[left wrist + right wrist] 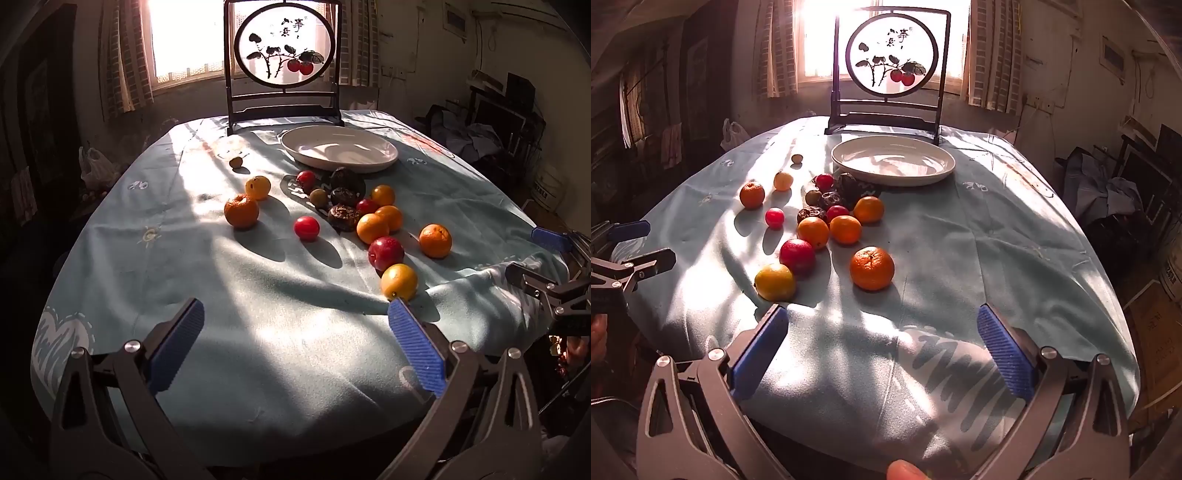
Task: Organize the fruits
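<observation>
On the blue tablecloth (258,332), scattered fruit (373,229) lies before the empty plate (340,149); both grippers' fingers (415,349) spread, released.

Harsh backlight pours from the window (184,40) at twelve o'clock, blown out to white glare. We see long fruit shadows running toward six o'clock across the tablecloth (258,295). Room corners sink into murk, and fisheye distortion bends every edge. Focus holds centrally.
</observation>
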A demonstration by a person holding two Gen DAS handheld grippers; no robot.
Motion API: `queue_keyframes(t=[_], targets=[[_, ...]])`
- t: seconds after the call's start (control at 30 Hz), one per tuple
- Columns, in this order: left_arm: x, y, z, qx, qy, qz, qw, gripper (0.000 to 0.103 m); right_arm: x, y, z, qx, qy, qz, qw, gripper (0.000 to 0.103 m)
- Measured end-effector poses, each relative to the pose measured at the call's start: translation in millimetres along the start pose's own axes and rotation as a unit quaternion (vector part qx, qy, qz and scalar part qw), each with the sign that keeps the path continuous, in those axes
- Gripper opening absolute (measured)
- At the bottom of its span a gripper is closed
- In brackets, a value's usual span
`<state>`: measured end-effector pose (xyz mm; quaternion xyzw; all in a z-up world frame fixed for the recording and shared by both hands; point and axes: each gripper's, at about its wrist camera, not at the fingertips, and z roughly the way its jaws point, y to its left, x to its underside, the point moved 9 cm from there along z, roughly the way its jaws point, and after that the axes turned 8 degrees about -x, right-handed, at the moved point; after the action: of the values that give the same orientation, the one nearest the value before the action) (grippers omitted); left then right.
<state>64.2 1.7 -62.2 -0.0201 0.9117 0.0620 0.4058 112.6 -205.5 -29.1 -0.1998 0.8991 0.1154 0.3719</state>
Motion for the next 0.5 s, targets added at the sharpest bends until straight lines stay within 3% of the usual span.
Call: queue_keyframes(t=[0.5], targets=[[4.5, 0.7, 2.7, -0.001, 0.003, 0.000, 1.0000, 0.101, 1.3, 0.2, 1.5, 0.001, 0.002, 0.000, 1.000, 0.102]])
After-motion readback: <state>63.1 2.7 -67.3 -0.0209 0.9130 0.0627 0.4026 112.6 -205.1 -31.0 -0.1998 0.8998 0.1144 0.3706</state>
